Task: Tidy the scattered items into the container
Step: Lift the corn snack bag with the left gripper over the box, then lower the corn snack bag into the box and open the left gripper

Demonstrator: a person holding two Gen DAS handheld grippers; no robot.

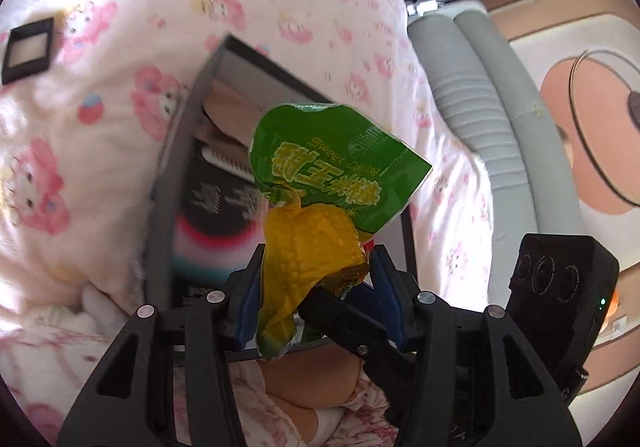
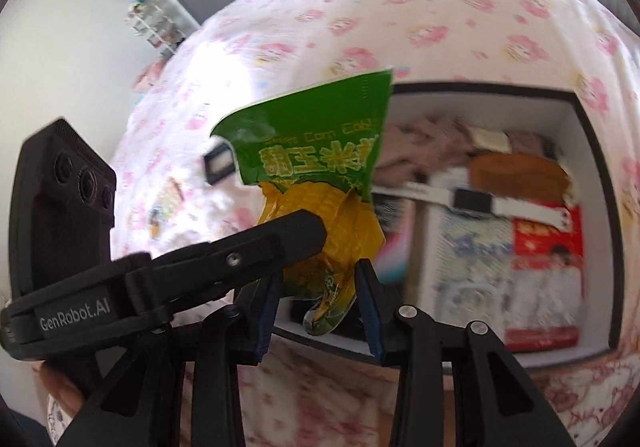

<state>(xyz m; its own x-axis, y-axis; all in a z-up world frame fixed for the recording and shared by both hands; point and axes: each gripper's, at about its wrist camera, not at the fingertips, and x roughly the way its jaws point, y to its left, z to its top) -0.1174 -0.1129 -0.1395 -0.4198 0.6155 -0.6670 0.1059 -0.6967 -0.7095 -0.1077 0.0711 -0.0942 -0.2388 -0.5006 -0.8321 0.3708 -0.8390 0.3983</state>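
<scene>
A green and yellow sweet corn packet [image 1: 320,199] hangs in the air between both grippers, over the black open box [image 1: 176,151] on the pink bedspread. My left gripper [image 1: 316,283] has its blue pads either side of the packet's yellow end, and the right gripper's finger pokes in from the lower right onto it. In the right wrist view the packet [image 2: 320,175] sits between my right gripper's [image 2: 320,295] blue pads, with the left gripper's finger [image 2: 296,235] pressing on it. The box [image 2: 592,151] holds several packets and cards.
A small black framed square [image 1: 28,49] lies on the pink cartoon-print bedspread [image 1: 120,7] at the left. A grey ribbed bolster [image 1: 472,87] lies along the bed edge, a cartoon rug [image 1: 580,107] beyond. A door and a shelf stand behind the bed [image 2: 160,19].
</scene>
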